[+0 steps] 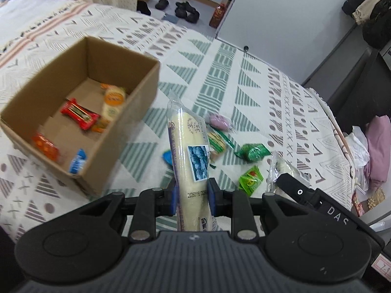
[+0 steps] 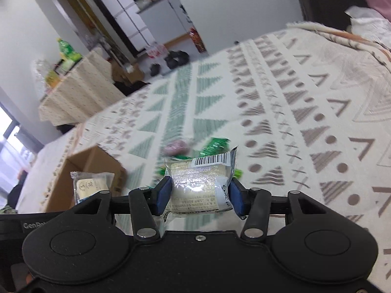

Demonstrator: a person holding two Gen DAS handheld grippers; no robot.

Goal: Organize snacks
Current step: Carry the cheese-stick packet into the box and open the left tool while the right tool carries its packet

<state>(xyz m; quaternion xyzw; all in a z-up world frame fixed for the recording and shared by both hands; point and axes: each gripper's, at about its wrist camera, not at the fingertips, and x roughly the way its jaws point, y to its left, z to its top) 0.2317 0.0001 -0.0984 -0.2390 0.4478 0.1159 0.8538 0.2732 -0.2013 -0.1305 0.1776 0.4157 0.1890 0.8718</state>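
My left gripper (image 1: 192,195) is shut on a long pale snack stick (image 1: 187,141) in a clear wrapper, held upright above the bed. To its left, an open cardboard box (image 1: 122,144) holds several small snacks, among them a red bar (image 1: 79,116). My right gripper (image 2: 200,196) is shut on a clear-wrapped pale cake (image 2: 199,183) with a barcode, lifted off the bed. Loose on the cover lie a pink sweet (image 1: 218,120), a green sweet (image 1: 253,152) and a green packet (image 1: 250,180). In the right wrist view the box (image 2: 97,166) is at lower left.
The bed's patterned cover (image 1: 244,73) ends at an edge on the right, beside pink clothes (image 1: 378,146). Shoes (image 1: 185,11) lie on the floor beyond the bed. A cloth-covered table (image 2: 80,90) stands at the far side.
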